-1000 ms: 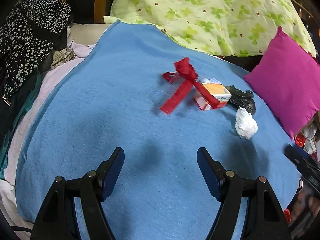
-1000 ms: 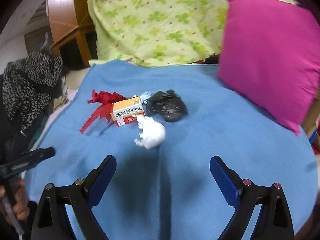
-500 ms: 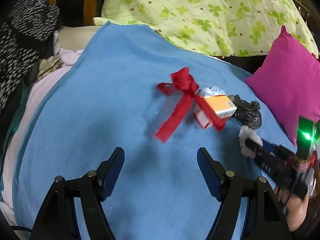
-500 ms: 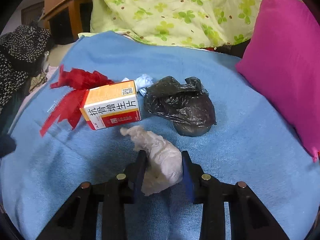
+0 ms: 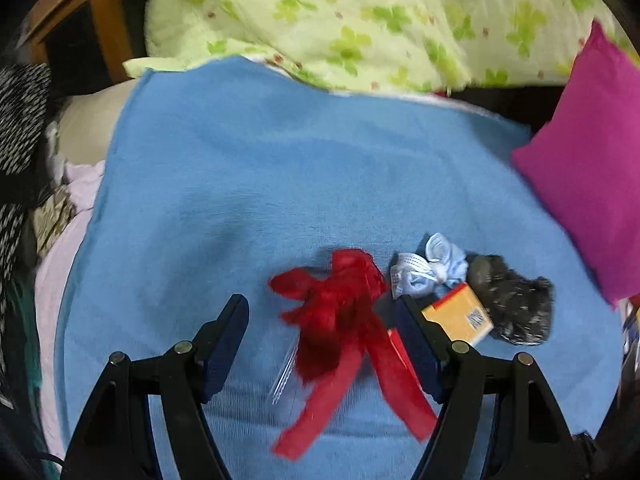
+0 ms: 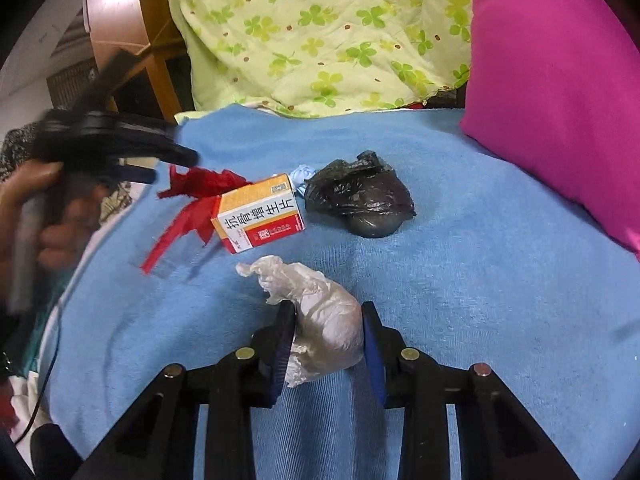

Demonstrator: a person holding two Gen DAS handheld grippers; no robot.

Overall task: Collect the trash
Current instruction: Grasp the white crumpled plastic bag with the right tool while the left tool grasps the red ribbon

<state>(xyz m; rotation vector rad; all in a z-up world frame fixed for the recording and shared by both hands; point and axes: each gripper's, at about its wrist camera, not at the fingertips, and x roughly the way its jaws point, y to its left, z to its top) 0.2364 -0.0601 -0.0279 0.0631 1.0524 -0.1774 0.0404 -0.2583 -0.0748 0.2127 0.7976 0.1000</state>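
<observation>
Your right gripper [image 6: 325, 340] has just closed on the white wad [image 6: 320, 316]; lift it now. Your left gripper [image 5: 320, 344] is open around the red ribbon [image 5: 340, 320], not gripping; close it there.

A made-up bed, its bedding and the furniture behind it.

A blue blanket [image 6: 500, 280] covers the middle of the bed and lies flat, with a pale pink sheet [image 5: 56, 272] showing past its left edge. At its far end a light green quilt [image 6: 320, 32], printed with clover leaves and small brown dots, is heaped up and overlaps the blanket's edge. 1 magenta pillow [image 6: 560, 92] leans at the right, its lower corner resting on the blanket. A black-and-white patterned cloth [image 5: 18, 120] is piled at the far left. Behind the quilt, at the upper left, stands brown wooden furniture [image 6: 120, 28].
</observation>
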